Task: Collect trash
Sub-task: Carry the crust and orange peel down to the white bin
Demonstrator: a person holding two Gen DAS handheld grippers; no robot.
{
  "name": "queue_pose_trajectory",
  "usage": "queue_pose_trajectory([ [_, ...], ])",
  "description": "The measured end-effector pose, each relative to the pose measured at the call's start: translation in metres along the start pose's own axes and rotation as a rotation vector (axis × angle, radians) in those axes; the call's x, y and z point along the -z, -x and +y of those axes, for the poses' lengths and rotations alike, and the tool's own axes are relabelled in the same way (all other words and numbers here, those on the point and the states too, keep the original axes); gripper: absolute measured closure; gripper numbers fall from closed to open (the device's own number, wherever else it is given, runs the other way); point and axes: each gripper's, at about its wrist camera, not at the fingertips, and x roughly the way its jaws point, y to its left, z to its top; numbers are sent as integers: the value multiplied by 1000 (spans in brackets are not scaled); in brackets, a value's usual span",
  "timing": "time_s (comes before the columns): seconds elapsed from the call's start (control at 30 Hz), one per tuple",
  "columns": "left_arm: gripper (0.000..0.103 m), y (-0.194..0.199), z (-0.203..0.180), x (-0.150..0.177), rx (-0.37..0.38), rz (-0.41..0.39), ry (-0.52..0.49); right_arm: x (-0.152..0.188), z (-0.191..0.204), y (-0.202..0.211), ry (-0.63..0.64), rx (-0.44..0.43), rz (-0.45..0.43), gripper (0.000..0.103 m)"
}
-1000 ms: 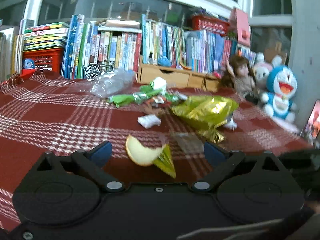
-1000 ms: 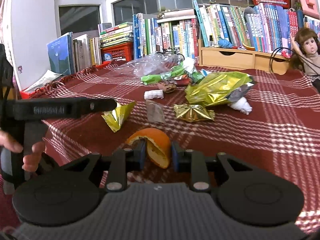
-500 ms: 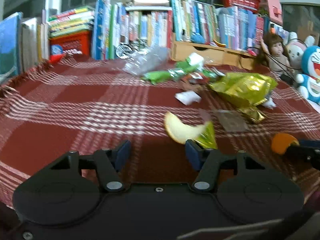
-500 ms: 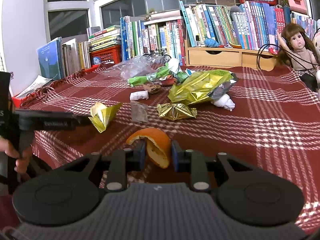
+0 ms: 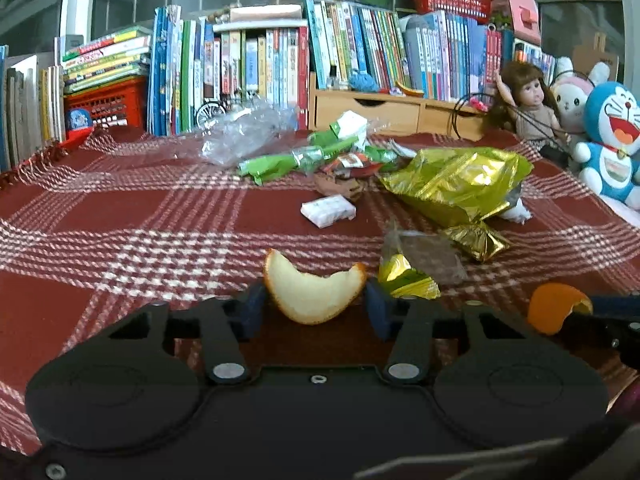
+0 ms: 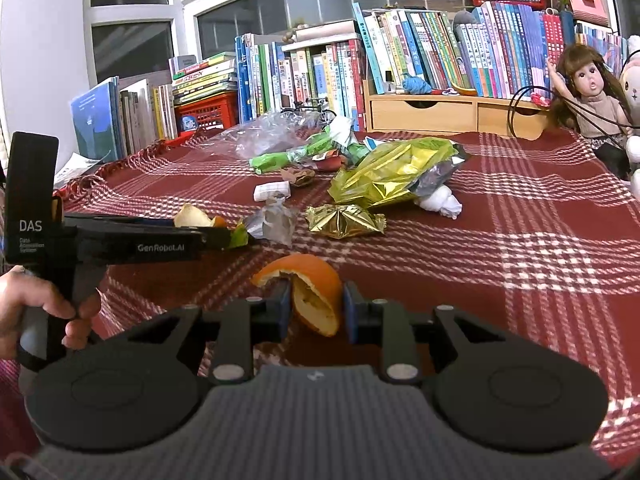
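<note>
Low in the frame's centre, the left gripper [image 5: 314, 306] is being closed around a pale peel [image 5: 312, 294] after standing wide a second ago, pads nearly touching; an orange peel [image 6: 316, 296] is being kept clamped in the right gripper [image 6: 314, 314]; the remaining wrappers are being left mid-frame.

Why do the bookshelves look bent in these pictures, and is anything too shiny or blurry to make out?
Left wrist view: the fisheye lens bows the row of books and darkens the corners; the gold foil bag throws glare; the orange peel piece between the closing fingers is sharp. Right wrist view: same bending at the window frame; the held orange peel is crisp; dim, even light.
</note>
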Motion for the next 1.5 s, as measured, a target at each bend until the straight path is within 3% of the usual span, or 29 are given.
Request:
queue_pose_trajectory([
  [0.07, 70, 5, 0, -1, -5, -20, -1, 0, -1, 0, -3, 1, -1, 70],
  [0.33, 73, 34, 12, -7, -19, -76, 40, -3, -6, 0, -28, 0, -1, 71],
  [0.57, 73, 72, 23, -1, 55, -84, 121, 2, -1, 13, -38, -34, 26, 71],
  [0.7, 73, 94, 21, 11, 85, -71, 90, 6, 5, 26, -20, -44, 38, 71],
  [0.87, 73, 112, 18, 30, 128, 11, 64, 12, 13, 41, -1, -77, 74, 71],
  [1.17, 73, 130, 18, 64, 133, 127, 85, 39, 29, 49, -4, -120, 195, 71],
  [1.5, 73, 98, 8, 110, 140, 343, 118, 87, 27, 22, -25, -100, 364, 71],
])
